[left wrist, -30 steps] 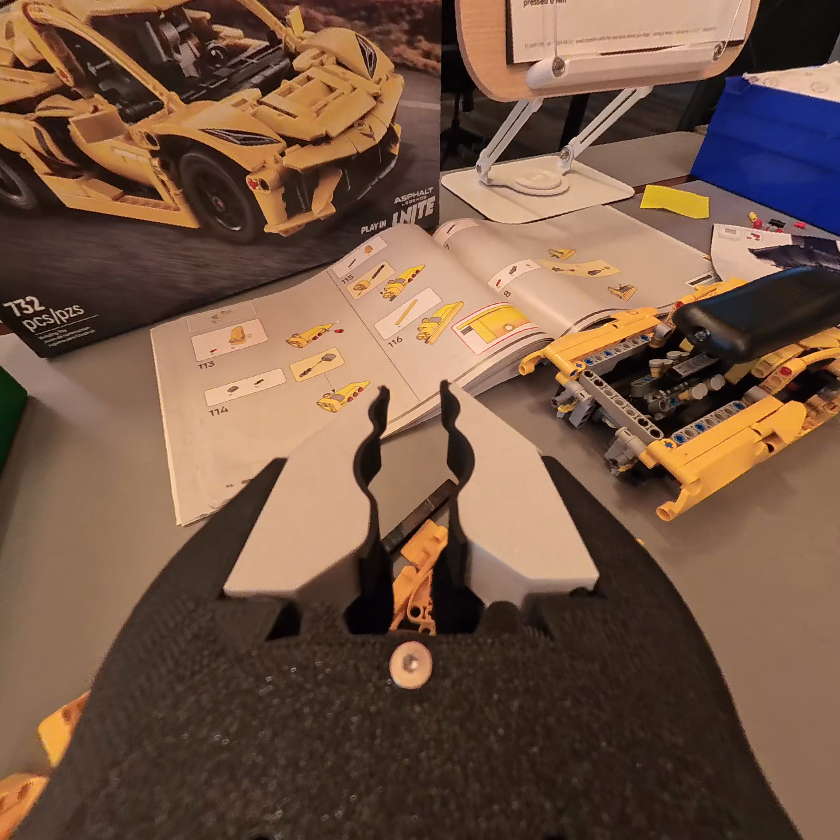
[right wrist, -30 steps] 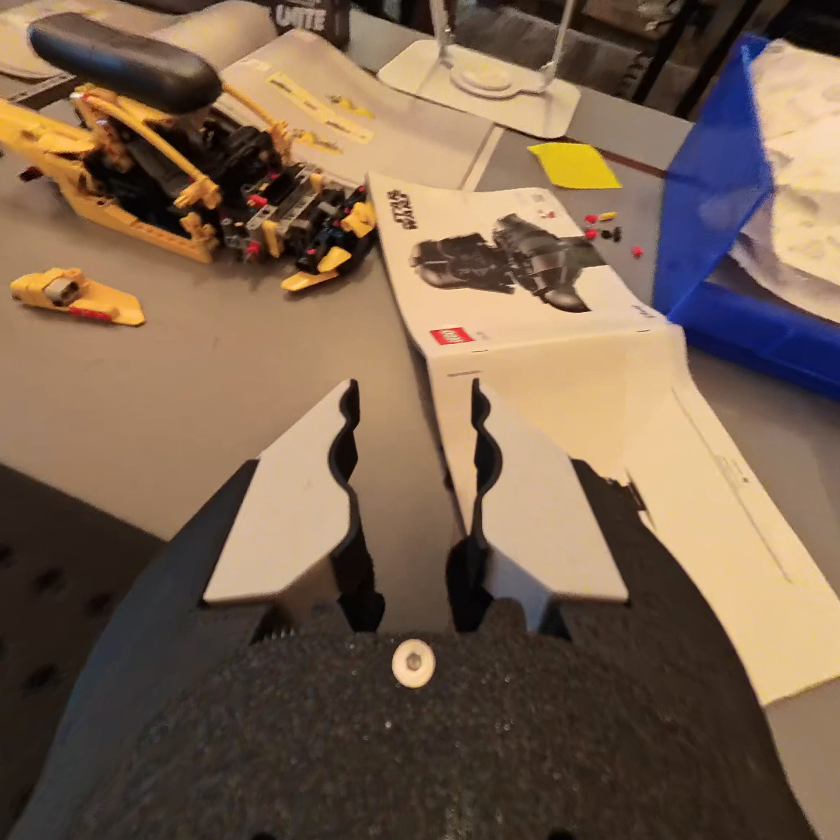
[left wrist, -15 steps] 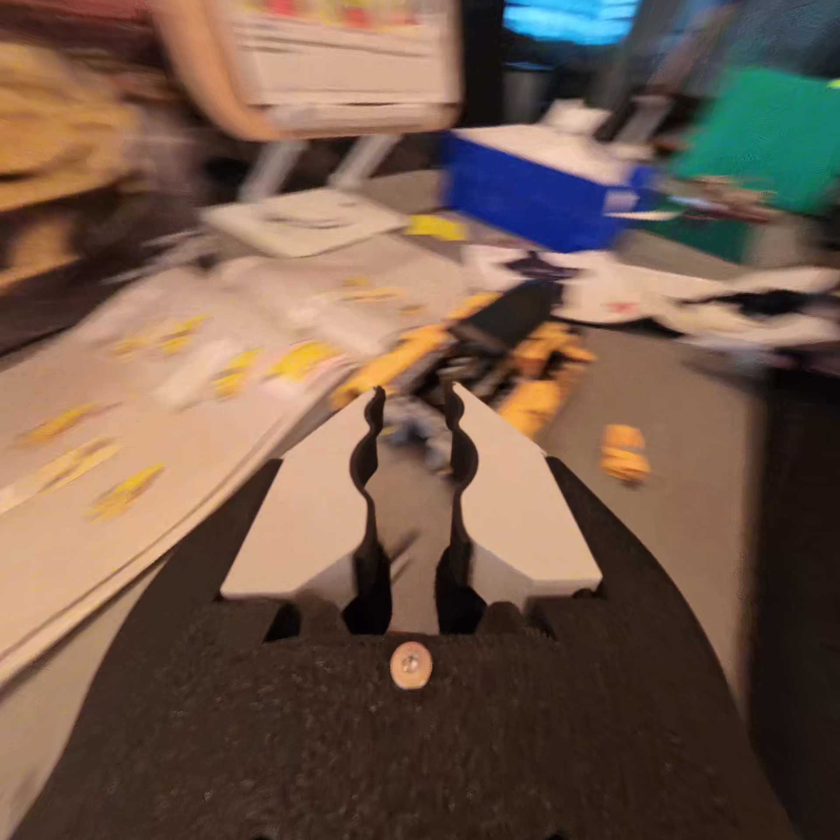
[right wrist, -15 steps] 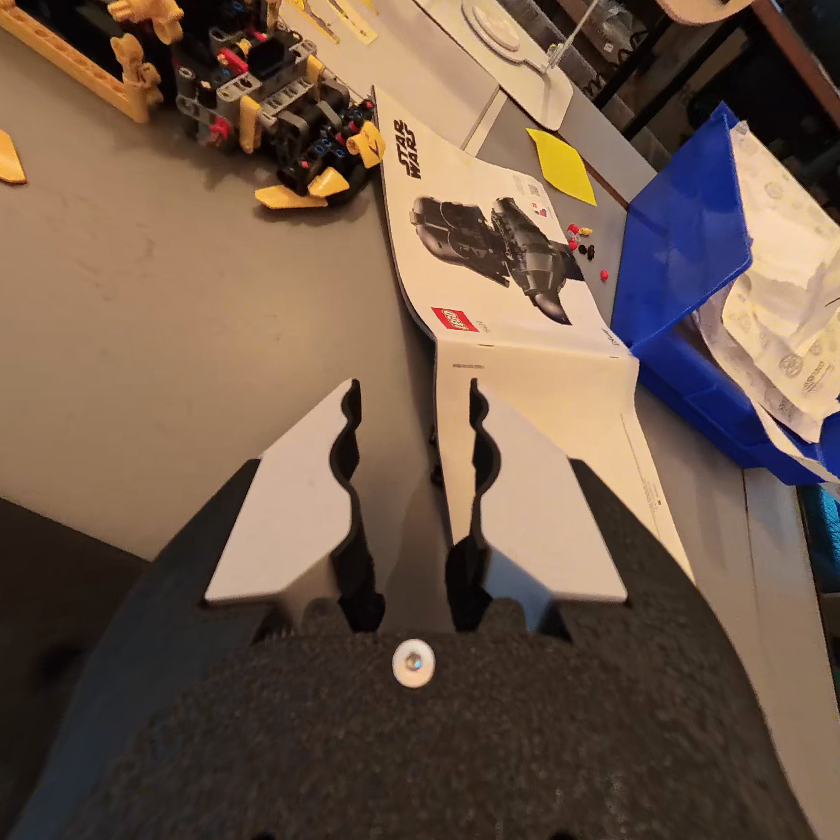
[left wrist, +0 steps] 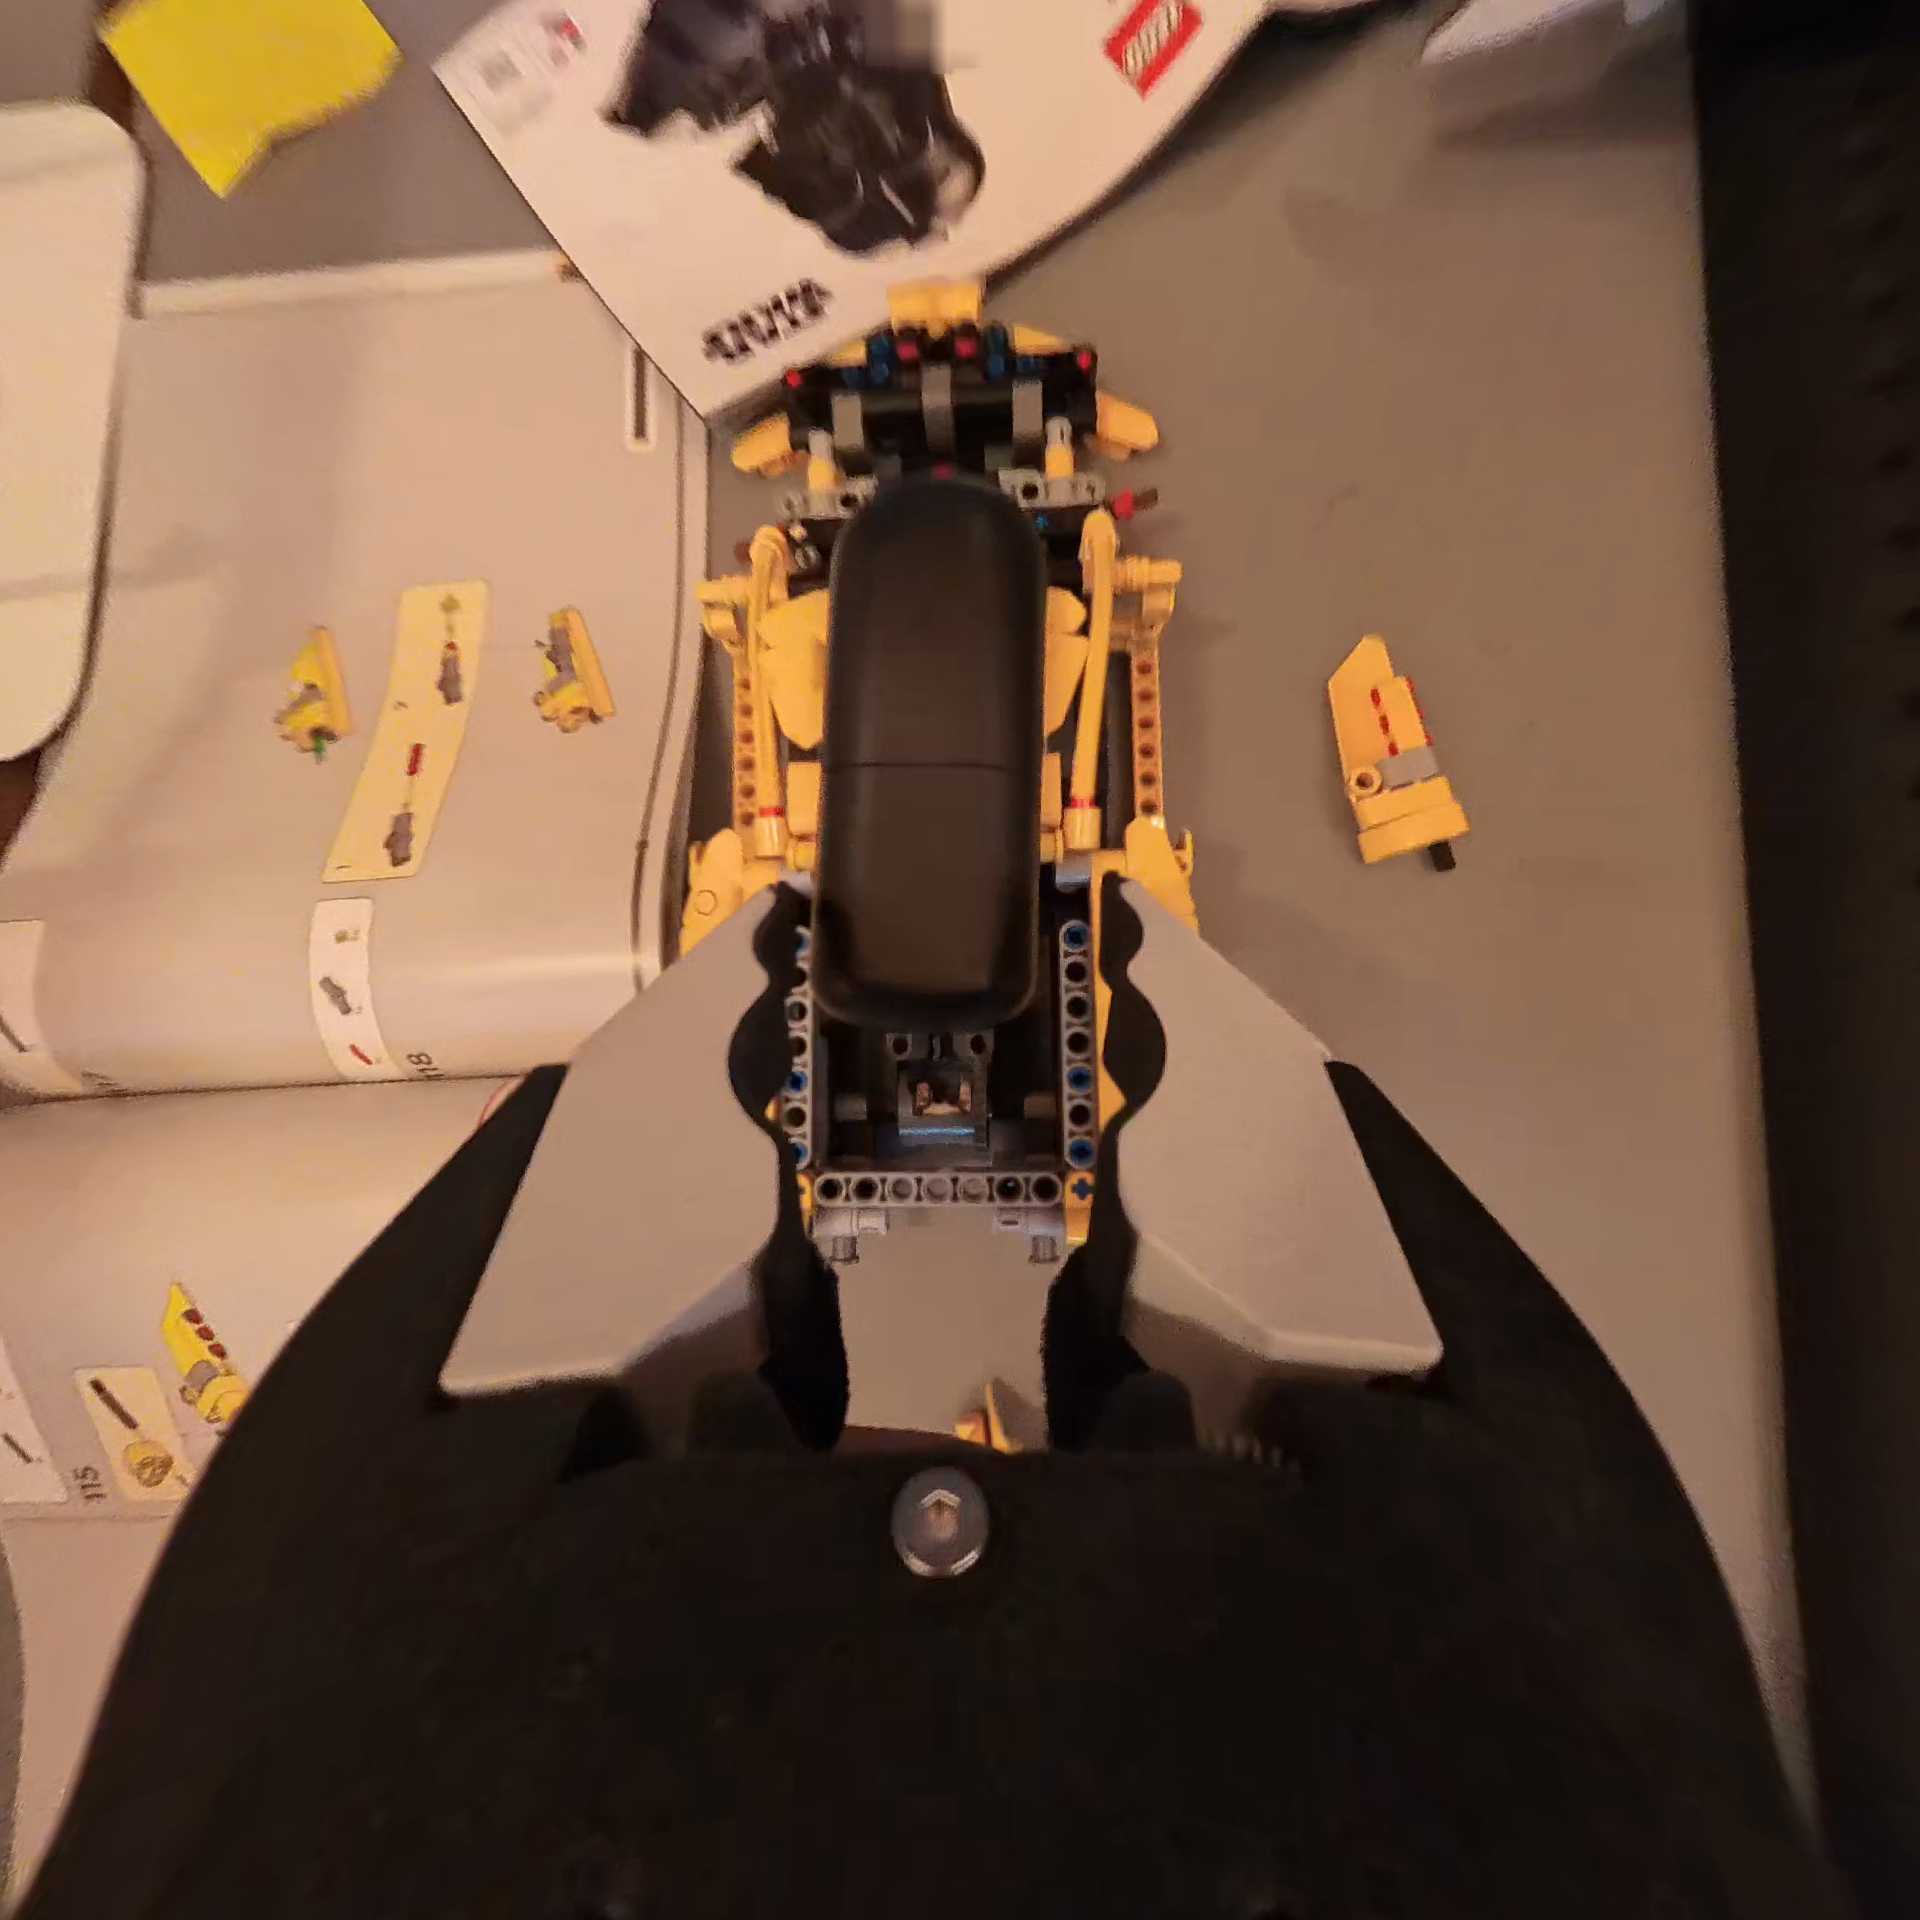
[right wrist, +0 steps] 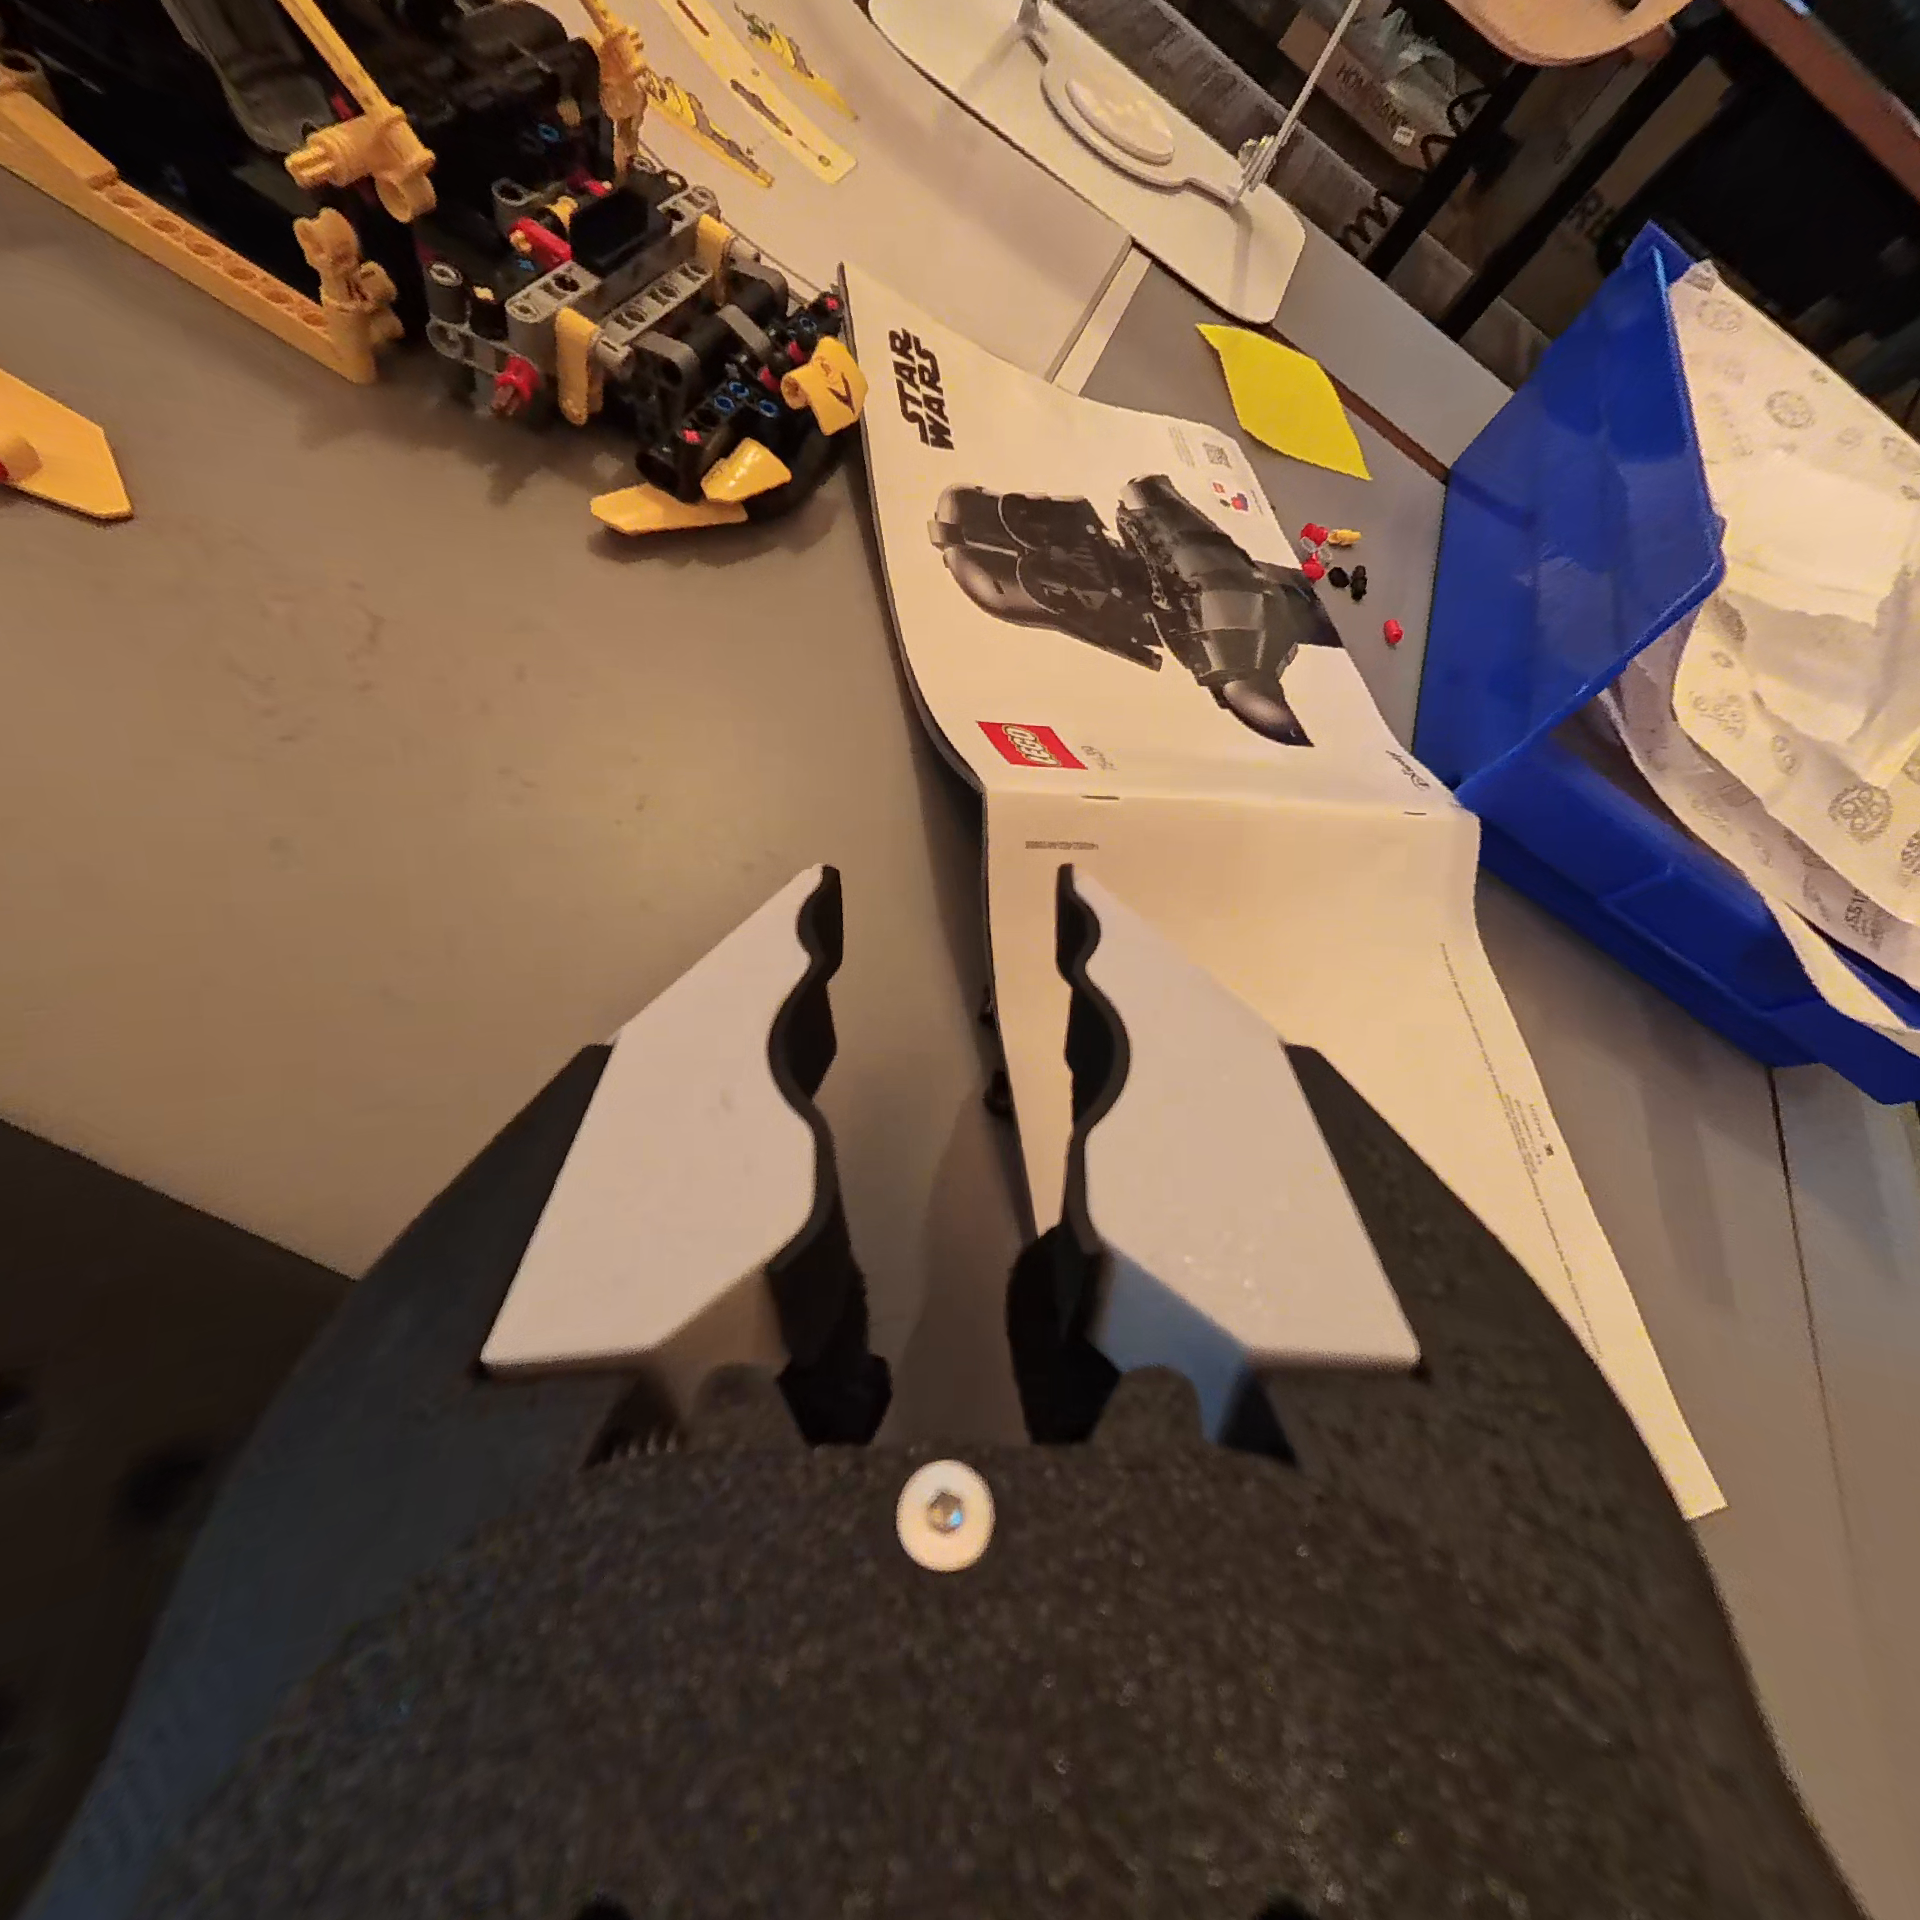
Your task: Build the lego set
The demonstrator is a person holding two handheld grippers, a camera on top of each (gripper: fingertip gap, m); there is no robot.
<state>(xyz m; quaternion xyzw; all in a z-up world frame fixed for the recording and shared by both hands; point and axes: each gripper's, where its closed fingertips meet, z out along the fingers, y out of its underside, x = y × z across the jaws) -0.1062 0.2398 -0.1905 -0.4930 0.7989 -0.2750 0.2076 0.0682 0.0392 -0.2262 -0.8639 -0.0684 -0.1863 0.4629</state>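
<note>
Right gripper [right wrist: 945,894] poised over the grey table [right wrist: 436,727], jaws parted and holding nothing, one fingertip above the edge of a white booklet [right wrist: 1164,748]. Yellow-and-black lego car [right wrist: 540,281] at upper left, its tip beside the booklet's far corner. Blue bin [right wrist: 1558,582] with crumpled paper at right, yellow note [right wrist: 1288,400] and a few small loose pieces [right wrist: 1340,571] near it.

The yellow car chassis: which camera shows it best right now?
The left wrist view: it looks straight down on the yellow car chassis, showing its full length, with the left tongs open astride its near end. The right wrist view catches only one end, cropped at the top-left corner.
</note>
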